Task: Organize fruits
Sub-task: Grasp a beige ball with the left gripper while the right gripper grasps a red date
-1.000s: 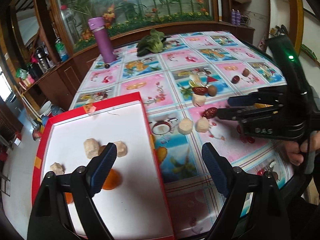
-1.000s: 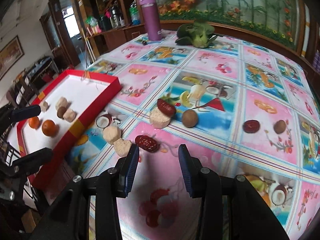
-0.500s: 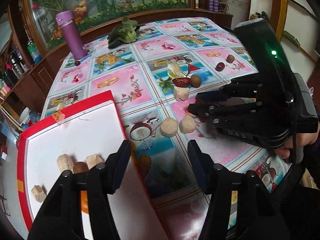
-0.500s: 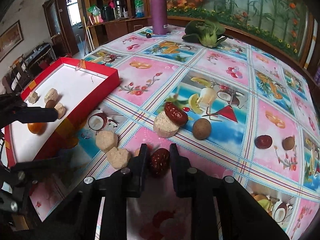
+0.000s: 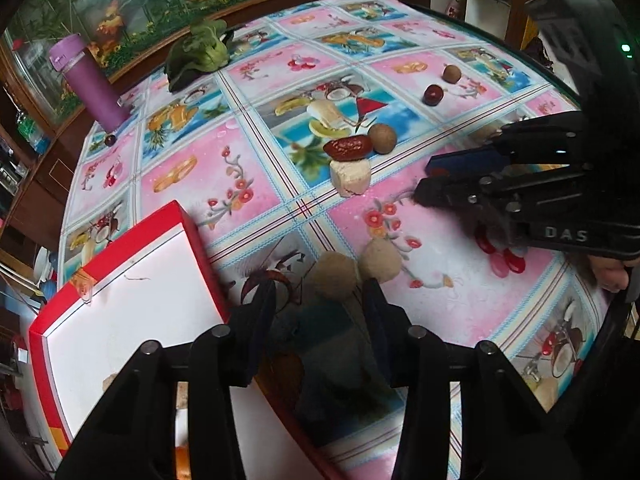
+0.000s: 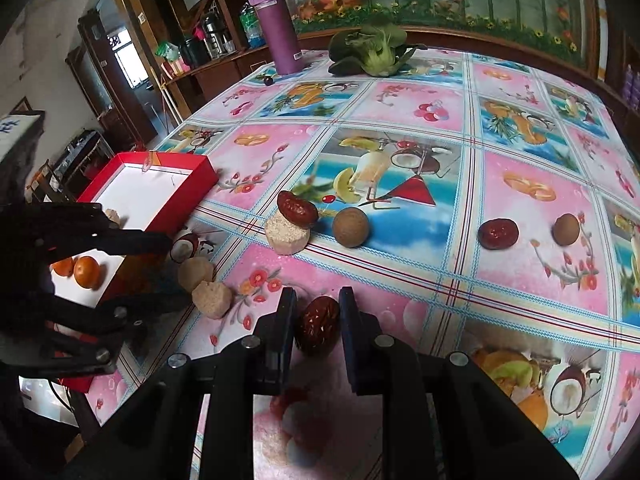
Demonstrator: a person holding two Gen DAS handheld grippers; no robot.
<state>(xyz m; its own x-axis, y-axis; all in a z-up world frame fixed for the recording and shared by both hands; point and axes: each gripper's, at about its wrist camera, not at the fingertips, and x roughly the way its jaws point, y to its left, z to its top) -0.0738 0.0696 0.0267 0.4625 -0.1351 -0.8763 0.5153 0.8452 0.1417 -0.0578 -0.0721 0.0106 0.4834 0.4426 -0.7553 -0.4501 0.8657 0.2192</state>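
The right hand-held gripper clamps a red date just above the bench. The left hand-held gripper is open, its jaws flanking a round beige cake beside the red tray, which holds 2 oranges.

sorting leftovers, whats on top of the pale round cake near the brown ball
A dark red wrinkled date lies across the pale round cake. The cake's top beneath the date is covered, so nothing else can be confirmed.
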